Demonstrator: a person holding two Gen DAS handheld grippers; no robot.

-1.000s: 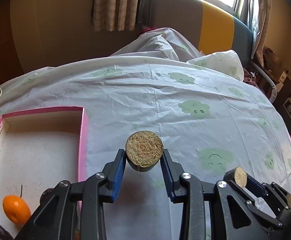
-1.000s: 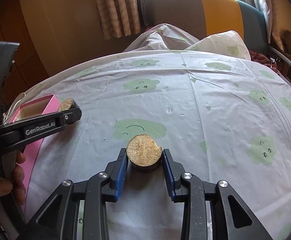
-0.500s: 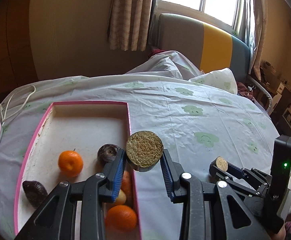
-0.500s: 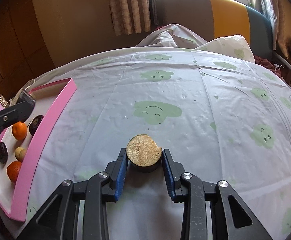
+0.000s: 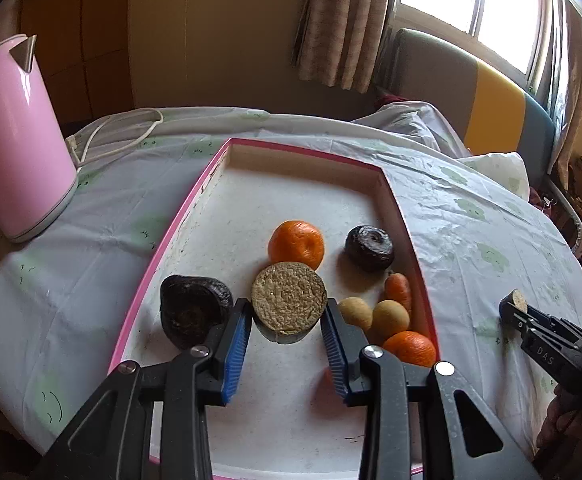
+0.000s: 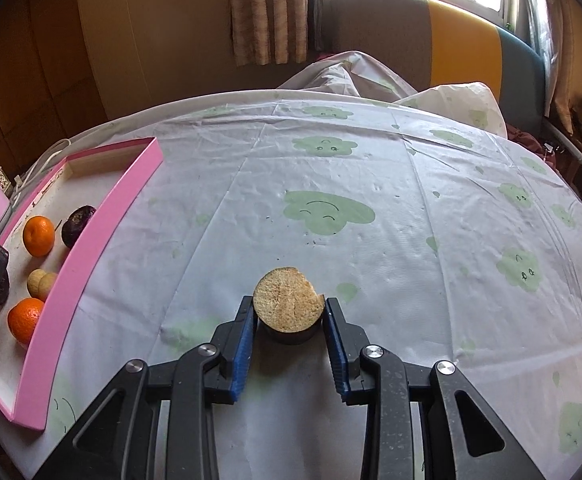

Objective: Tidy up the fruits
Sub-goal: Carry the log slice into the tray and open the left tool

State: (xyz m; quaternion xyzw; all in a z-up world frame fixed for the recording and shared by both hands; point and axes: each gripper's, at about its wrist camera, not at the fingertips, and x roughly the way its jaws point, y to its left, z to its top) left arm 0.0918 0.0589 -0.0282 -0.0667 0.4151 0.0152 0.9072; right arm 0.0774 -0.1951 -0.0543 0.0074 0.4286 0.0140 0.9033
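Beside the tablecloth point(image 5: 471, 240), right tool point(image 5: 513, 307) reads "DAS".

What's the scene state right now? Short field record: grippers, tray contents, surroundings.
left gripper: shut on cut fruit half, above the pink tray
right gripper: shut on second cut fruit half, over the tablecloth
tray contents: oranges, dark fruits, small tan fruits, one carrot-like piece
beside tray: pink kettle

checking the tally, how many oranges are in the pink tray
2. One round orange sits mid-tray in the pink tray; another orange lies at its right wall beside the left claw, which may hide more.
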